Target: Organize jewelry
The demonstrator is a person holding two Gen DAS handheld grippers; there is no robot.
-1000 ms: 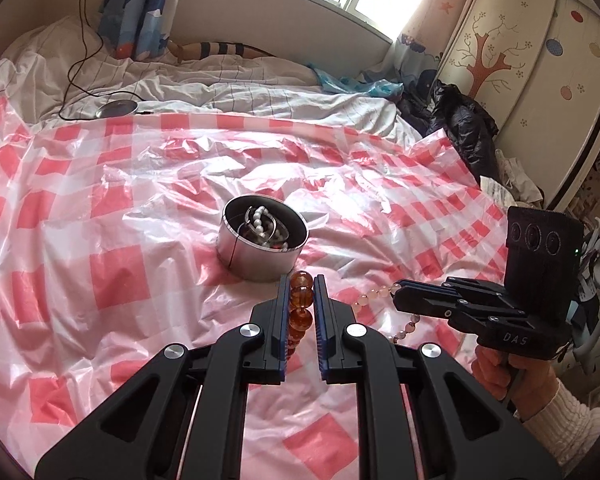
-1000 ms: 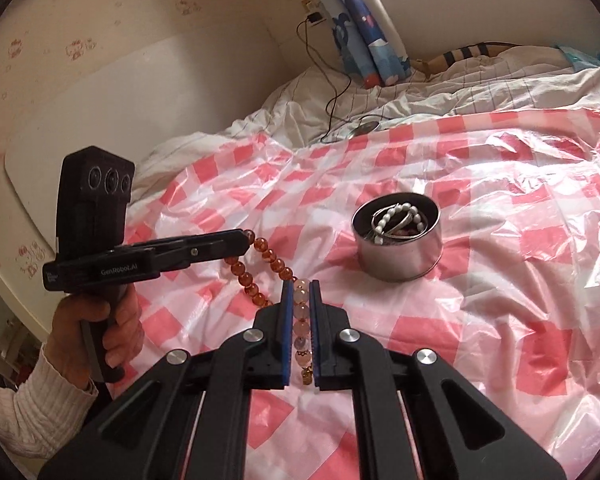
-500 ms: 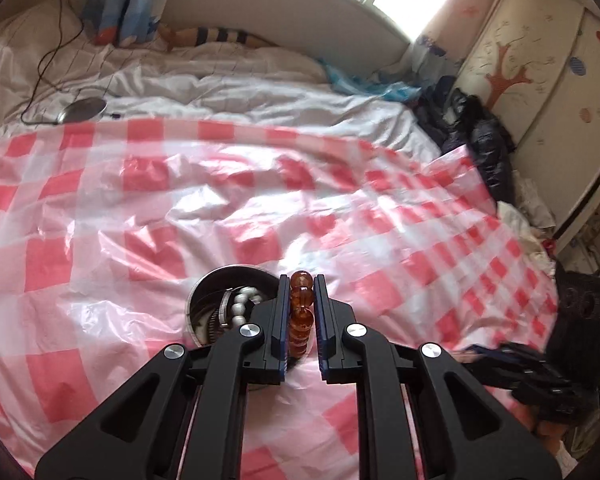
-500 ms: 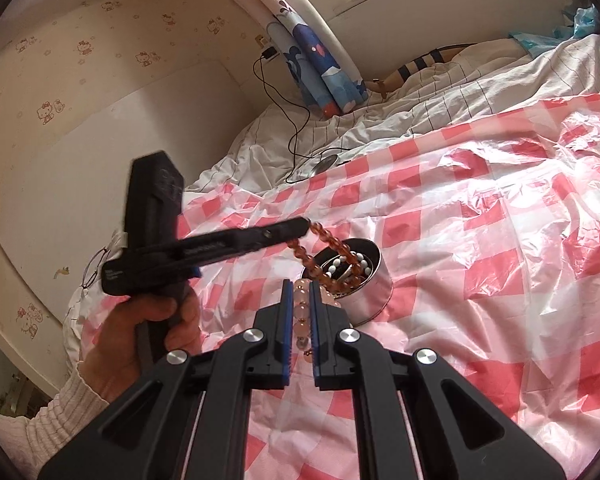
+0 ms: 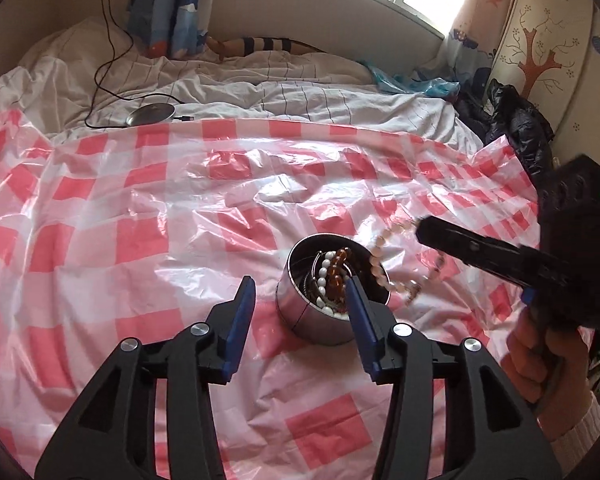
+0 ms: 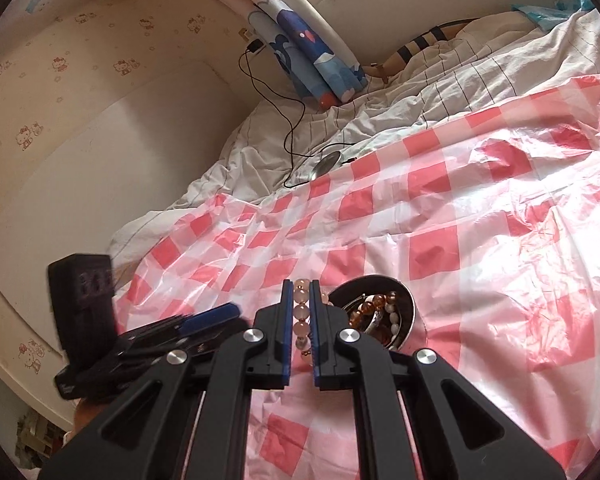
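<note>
My left tongs are opening with nothing between them; the amber bead bracelet now lies in the steel tin on the bed. My right tongs stay clamped on the pink bead bracelet. Next, I judge, carry it over the tin and release.

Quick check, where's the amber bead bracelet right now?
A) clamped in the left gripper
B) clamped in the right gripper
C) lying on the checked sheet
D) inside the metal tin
D: the amber bead bracelet lies in the metal tin beside white beads; the left gripper is opening with nothing between its jaws, and the right gripper grips the pale pink bracelet.
</note>
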